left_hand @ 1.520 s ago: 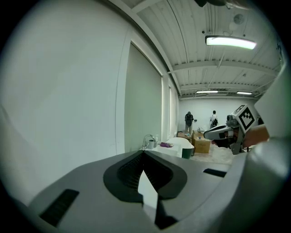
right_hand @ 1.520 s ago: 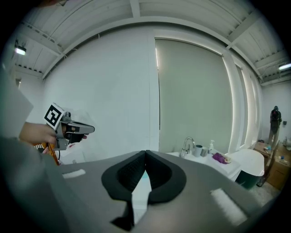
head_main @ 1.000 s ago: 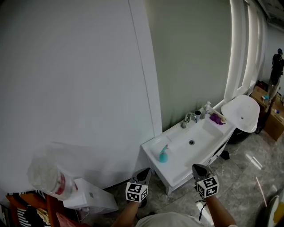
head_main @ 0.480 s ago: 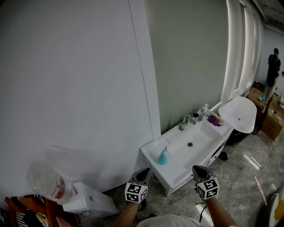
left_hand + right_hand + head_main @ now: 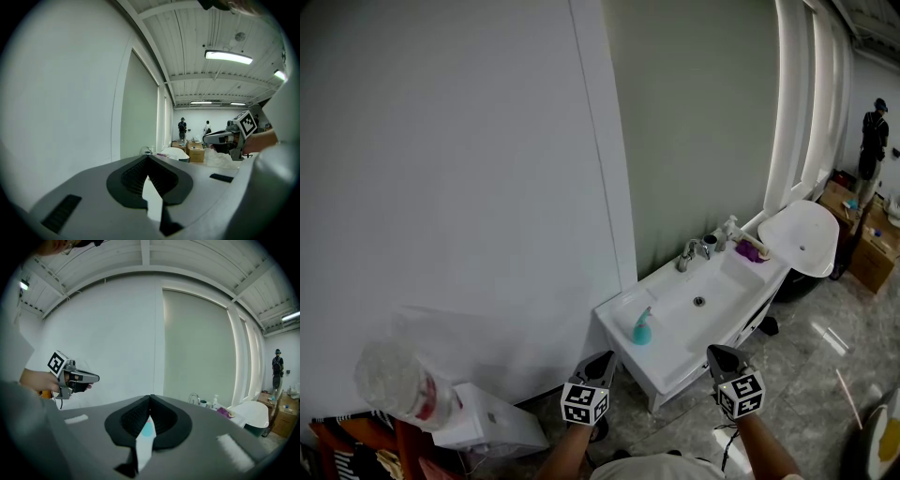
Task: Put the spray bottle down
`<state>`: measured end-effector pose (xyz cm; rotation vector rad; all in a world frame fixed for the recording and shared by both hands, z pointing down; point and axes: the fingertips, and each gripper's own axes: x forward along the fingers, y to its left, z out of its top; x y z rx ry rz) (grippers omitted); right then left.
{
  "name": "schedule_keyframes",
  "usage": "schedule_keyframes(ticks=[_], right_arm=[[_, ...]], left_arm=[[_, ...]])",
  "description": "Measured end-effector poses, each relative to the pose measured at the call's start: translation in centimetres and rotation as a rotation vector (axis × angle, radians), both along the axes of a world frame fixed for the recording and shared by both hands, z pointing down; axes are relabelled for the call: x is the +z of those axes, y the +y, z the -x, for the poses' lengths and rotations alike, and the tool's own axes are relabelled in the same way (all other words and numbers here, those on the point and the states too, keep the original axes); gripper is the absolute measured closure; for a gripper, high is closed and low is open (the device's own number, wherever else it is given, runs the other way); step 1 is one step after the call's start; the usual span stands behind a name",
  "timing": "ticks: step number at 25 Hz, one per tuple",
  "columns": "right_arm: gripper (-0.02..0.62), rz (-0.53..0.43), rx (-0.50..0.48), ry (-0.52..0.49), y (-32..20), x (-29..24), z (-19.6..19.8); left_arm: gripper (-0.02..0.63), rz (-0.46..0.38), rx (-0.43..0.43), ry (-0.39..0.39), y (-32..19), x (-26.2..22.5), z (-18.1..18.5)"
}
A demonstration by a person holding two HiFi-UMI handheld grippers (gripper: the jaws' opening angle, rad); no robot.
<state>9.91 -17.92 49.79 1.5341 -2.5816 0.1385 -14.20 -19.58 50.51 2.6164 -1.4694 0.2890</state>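
At far left of the head view, low against the white wall (image 5: 441, 187), was a blurry clear container (image 5: 398, 382) with a red band, with a white box (image 5: 492, 420) just right of it. Next came the left gripper (image 5: 604, 359), held out near level, with its jaws closed tip to tip and nothing between them. Ahead of it and a bit right, the teal spray bottle (image 5: 642, 328) stood upright on the near left corner of the white sink (image 5: 727, 281), well apart from both grippers and touched by neither. A faucet (image 5: 689, 251) sat at the back edge of the sink, with small bottles beside it, too small to tell apart. The right gripper (image 5: 718, 353) hovered in front of the sink, also near level. Its jaws were closed at the tips and empty, and its own view showed the spray bottle far off through the slit below them. Further right, something purple (image 5: 751, 251) lay on the far end of the sink, next to a white round seat (image 5: 802, 239). At far right a person (image 5: 872, 131) stood near cardboard boxes (image 5: 867, 251) on the grey tiled floor (image 5: 825, 375).
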Motion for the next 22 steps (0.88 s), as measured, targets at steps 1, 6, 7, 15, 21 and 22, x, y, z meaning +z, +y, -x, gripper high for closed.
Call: schedule_keyframes(ticks=[1,6,7,15,21,22], right_arm=[[0.584,0.001,-0.001,0.002,0.04,-0.02,0.05],[0.584,0.003,-0.004,0.007,0.30,0.00,0.29],[0.584,0.003,-0.003,0.006,0.28,-0.01,0.30],[0.584,-0.002,-0.011,0.006,0.05,-0.18,0.70],[0.584,0.000,-0.013,0.004,-0.30,-0.07,0.96],[0.584,-0.003,-0.014,0.002,-0.42,-0.11,0.98]], left_arm=[[0.600,0.000,0.000,0.002,-0.01,-0.04,0.01],[0.600,0.001,0.000,0.000,0.19,0.03,0.21],[0.600,0.002,0.001,0.000,0.20,0.07,0.25],[0.600,0.004,0.003,-0.003,-0.04,0.21,0.46],[0.600,0.008,0.006,-0.005,-0.45,0.41,0.60],[0.600,0.008,0.006,-0.004,-0.59,0.35,0.58]])
